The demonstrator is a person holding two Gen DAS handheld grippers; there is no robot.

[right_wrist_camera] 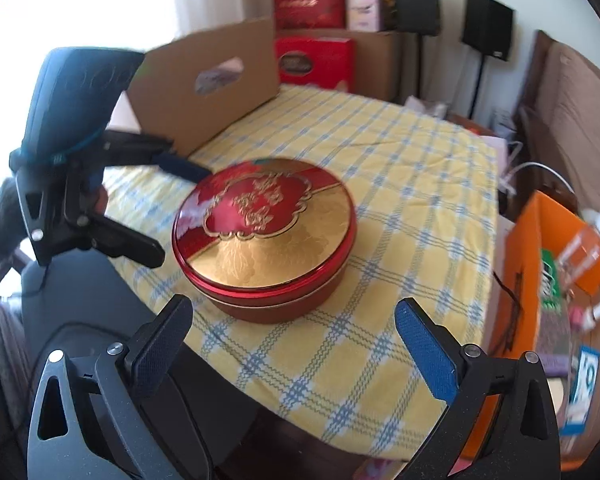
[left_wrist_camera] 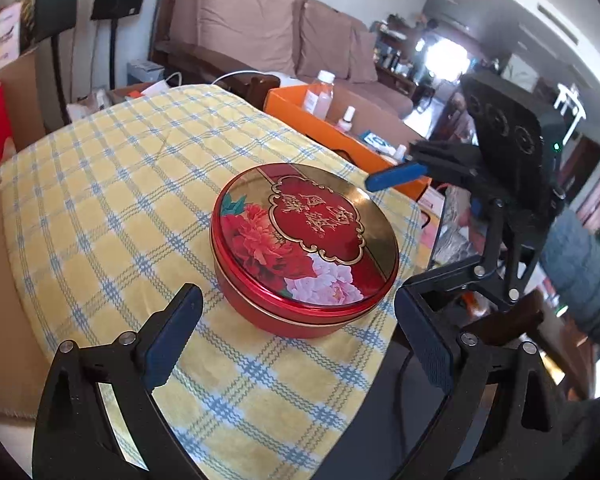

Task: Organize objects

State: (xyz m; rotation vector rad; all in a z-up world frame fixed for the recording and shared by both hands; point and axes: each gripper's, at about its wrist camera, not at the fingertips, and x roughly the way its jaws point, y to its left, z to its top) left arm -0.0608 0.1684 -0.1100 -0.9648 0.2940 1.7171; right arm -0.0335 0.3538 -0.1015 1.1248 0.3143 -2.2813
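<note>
Round red tin (left_wrist_camera: 305, 249), gold-and-peony lid shut, on checked cloth (left_wrist_camera: 112, 184)

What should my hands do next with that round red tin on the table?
Probably bring both open grippers in against opposite sides of the tin. The left gripper and right gripper are both short of it, holding nothing, and the tin sits closed on the checked cloth.
</note>
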